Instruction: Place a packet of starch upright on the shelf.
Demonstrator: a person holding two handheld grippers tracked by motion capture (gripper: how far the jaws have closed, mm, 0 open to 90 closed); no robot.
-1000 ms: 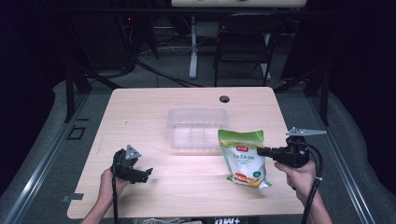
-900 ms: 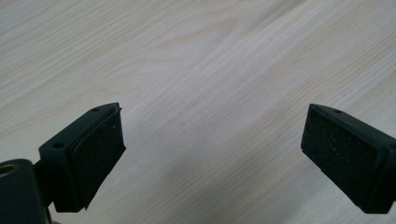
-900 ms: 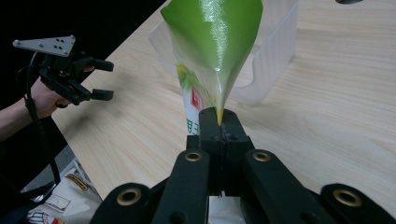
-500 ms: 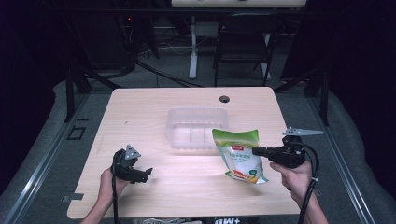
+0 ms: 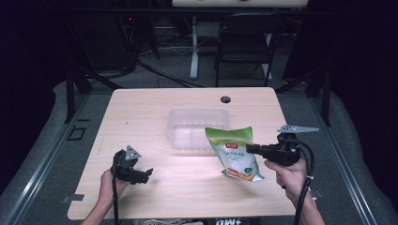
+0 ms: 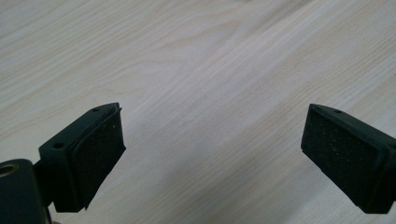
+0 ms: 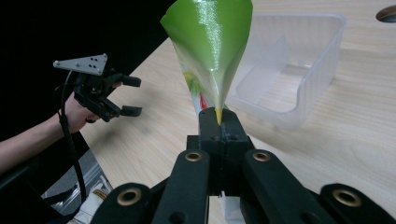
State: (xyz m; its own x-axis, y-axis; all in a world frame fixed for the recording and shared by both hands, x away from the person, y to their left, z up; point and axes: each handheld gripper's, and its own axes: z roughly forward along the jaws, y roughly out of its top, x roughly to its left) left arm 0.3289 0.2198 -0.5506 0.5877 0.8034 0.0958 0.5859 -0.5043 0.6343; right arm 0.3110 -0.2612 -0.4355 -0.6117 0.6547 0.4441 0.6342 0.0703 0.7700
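A green and white snack bag (image 5: 233, 152) hangs tilted just above the table at the right, its top toward the clear plastic tub (image 5: 197, 127). My right gripper (image 5: 250, 149) is shut on the bag's right edge. In the right gripper view the bag (image 7: 212, 44) rises from the closed jaws, with the tub (image 7: 299, 70) behind it. My left gripper (image 5: 144, 174) rests low over the table's front left, open with nothing between its pads (image 6: 100, 154). The right gripper view also shows the left gripper (image 7: 128, 95) with its jaws apart.
The wooden table (image 5: 141, 117) has a round cable hole (image 5: 225, 99) near its far edge. A chair (image 5: 244, 42) and desk legs stand behind the table in the dark. Bare wood (image 6: 210, 70) lies under the left gripper.
My right gripper has carried the bag a little to the left and up, toward the tub. The left gripper has stayed where it was.
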